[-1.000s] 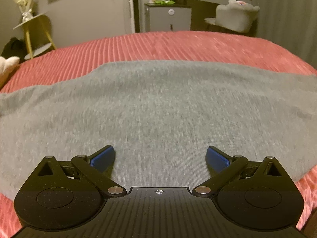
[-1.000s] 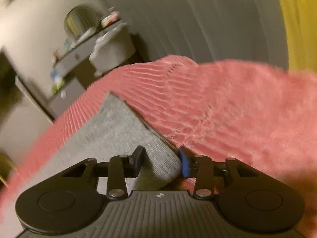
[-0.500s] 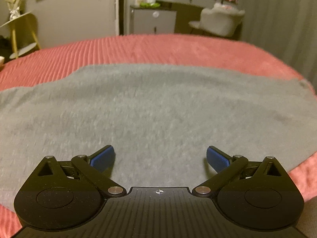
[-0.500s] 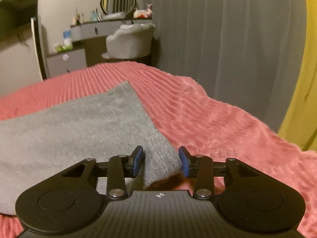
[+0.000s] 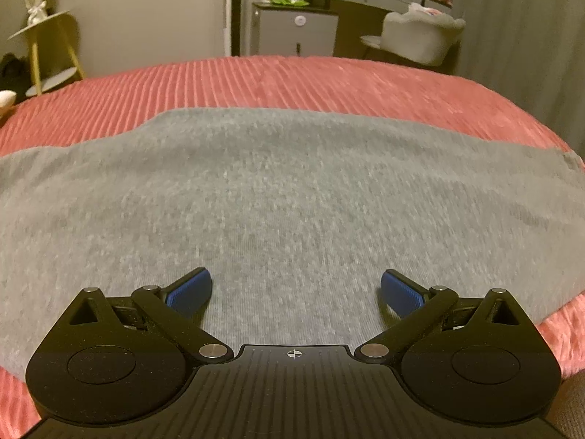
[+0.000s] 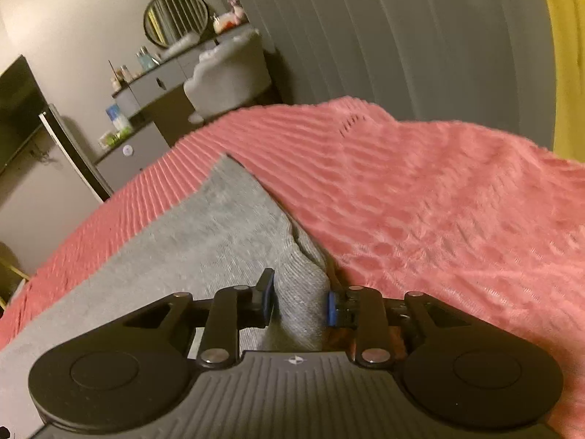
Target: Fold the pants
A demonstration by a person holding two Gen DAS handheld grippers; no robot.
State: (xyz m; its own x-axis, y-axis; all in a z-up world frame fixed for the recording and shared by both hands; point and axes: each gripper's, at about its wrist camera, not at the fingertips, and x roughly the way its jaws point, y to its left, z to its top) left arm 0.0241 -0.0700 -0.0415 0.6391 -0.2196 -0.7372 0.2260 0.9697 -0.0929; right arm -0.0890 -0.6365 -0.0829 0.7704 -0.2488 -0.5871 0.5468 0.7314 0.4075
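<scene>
Grey knit pants (image 5: pixel 285 197) lie spread flat across a pink ribbed bedspread (image 5: pixel 278 80). My left gripper (image 5: pixel 296 292) is open, its blue pads wide apart, low over the near part of the pants and holding nothing. In the right wrist view my right gripper (image 6: pixel 299 305) is shut on the ribbed cuff end of the pants (image 6: pixel 299 292), which bunches up between the blue pads. The rest of the pants (image 6: pixel 204 226) stretches away to the left on the bedspread (image 6: pixel 438 205).
Beyond the bed stand a grey cabinet (image 5: pixel 296 33), a dressing table with a round mirror (image 6: pixel 175 18), a pale upholstered chair (image 5: pixel 420 36) and a yellow side table (image 5: pixel 44 51). Grey curtains (image 6: pixel 402 36) hang at the right.
The right gripper has closed tighter on the cuff and tilted, and the cuff now rises bunched between the pads. The left gripper stays open over the pants with only a slight shift of view.
</scene>
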